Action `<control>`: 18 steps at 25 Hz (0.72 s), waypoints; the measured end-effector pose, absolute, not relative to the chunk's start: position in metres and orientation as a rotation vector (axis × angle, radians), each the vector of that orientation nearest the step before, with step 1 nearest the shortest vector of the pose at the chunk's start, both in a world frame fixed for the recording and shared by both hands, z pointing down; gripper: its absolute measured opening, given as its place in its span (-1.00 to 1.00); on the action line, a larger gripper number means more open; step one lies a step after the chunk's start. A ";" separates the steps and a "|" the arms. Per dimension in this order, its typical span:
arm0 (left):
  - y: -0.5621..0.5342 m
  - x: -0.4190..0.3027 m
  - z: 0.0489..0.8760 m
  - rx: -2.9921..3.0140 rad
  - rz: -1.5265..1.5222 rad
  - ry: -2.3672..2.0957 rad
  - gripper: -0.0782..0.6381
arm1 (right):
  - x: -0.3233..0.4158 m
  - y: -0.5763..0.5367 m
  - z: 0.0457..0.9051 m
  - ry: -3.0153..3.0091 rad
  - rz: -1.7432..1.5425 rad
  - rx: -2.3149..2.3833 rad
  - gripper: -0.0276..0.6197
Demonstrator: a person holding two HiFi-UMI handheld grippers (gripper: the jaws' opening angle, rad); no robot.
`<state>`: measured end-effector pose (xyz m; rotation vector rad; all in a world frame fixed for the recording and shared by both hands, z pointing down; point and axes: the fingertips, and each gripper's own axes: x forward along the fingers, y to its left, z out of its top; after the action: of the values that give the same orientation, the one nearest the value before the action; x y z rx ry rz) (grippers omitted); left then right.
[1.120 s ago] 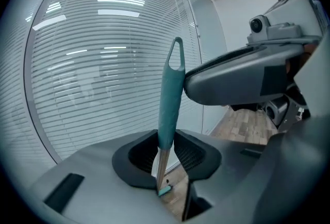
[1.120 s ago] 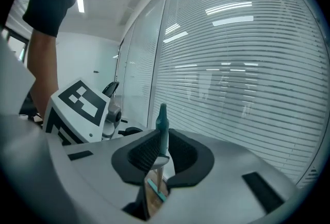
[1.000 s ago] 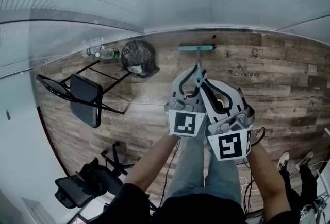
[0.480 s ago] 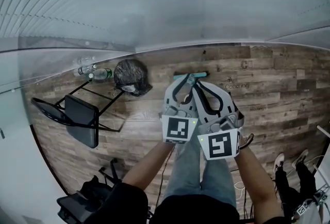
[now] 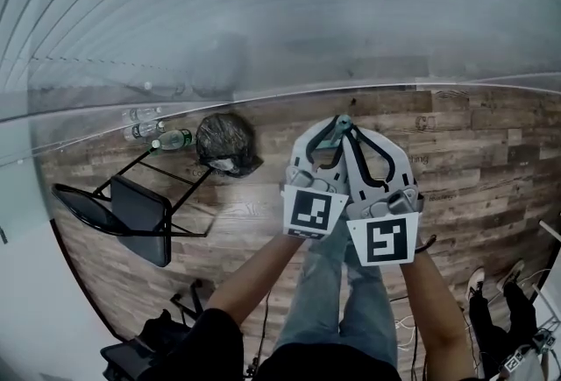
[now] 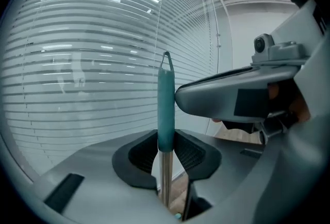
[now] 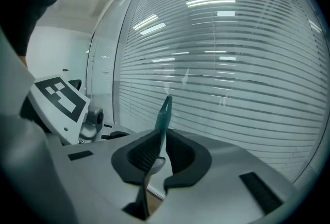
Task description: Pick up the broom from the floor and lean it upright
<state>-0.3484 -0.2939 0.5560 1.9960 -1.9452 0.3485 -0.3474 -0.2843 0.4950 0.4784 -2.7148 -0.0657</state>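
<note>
Head view: broom (image 5: 341, 121) raised off the floor (image 5: 491, 162), not yet left leaning
Both the left gripper (image 6: 167, 160) and the right gripper (image 7: 156, 158) clamp its teal-capped handle (image 6: 166, 104), upright at the floor's far edge beside the glass wall (image 5: 263, 38); resting it there and letting go remain

Head view looks steeply down; both gripper views closely share the broom handle (image 6: 165, 109).

right tool (image 7: 160, 158) — clamped on broom handle (image 7: 164, 114) | handle near upright | blinds (image 7: 237, 63) behind
</note>
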 end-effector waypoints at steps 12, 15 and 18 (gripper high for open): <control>-0.324 -0.391 0.569 1.997 0.263 -1.969 -0.47 | -0.389 -0.316 0.519 -2.684 -0.007 0.537 -0.79; -0.331 -0.403 0.571 1.990 0.251 -1.978 -0.47 | -0.397 -0.322 0.527 -2.668 0.004 0.547 -0.79; -0.338 -0.411 0.573 1.980 0.240 -1.982 -0.47 | -0.405 -0.328 0.529 -2.675 -0.008 0.557 -0.79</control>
<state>-0.4110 -0.3379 0.5726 1.9802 -1.9815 0.2403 -0.4046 -0.3279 0.5287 0.5566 -2.6746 -0.0077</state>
